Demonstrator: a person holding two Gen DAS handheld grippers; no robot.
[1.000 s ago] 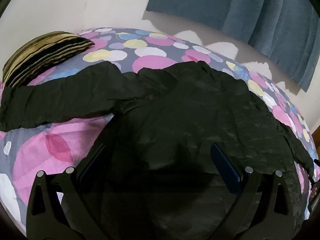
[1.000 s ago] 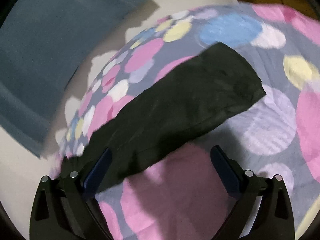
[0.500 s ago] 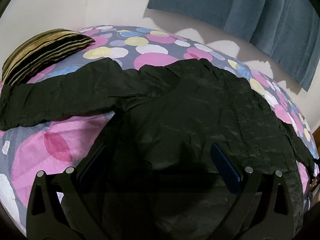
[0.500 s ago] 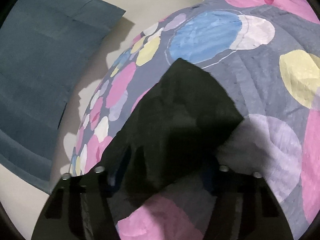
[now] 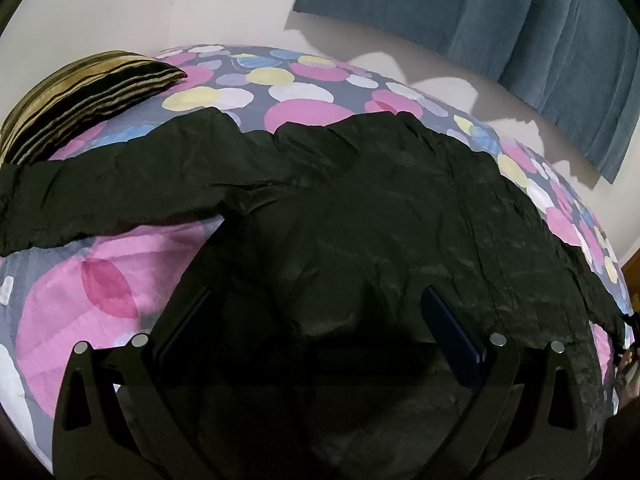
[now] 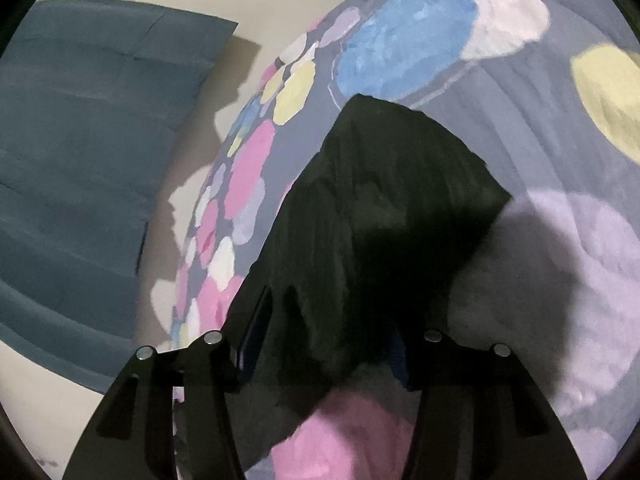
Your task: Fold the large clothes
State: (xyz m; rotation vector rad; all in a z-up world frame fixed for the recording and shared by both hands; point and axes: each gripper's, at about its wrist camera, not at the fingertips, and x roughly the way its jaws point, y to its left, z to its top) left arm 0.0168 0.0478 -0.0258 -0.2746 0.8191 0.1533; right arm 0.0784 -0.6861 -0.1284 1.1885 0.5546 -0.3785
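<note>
A large black garment lies spread on a bed with a spotted pink, blue and grey cover. One long sleeve stretches to the left. My left gripper hovers open over the garment's body near its lower edge. In the right wrist view the other black sleeve lies on the cover. My right gripper straddles this sleeve, its jaws part closed with the cloth between them; whether they grip it is unclear.
A striped gold and black pillow lies at the bed's far left corner. A white wall with a blue curtain stands behind the bed. The curtain also shows left in the right wrist view.
My right gripper has moved onto the sleeve and its jaws have narrowed around it. My left gripper has stayed open, shifting only slightly over the garment.
</note>
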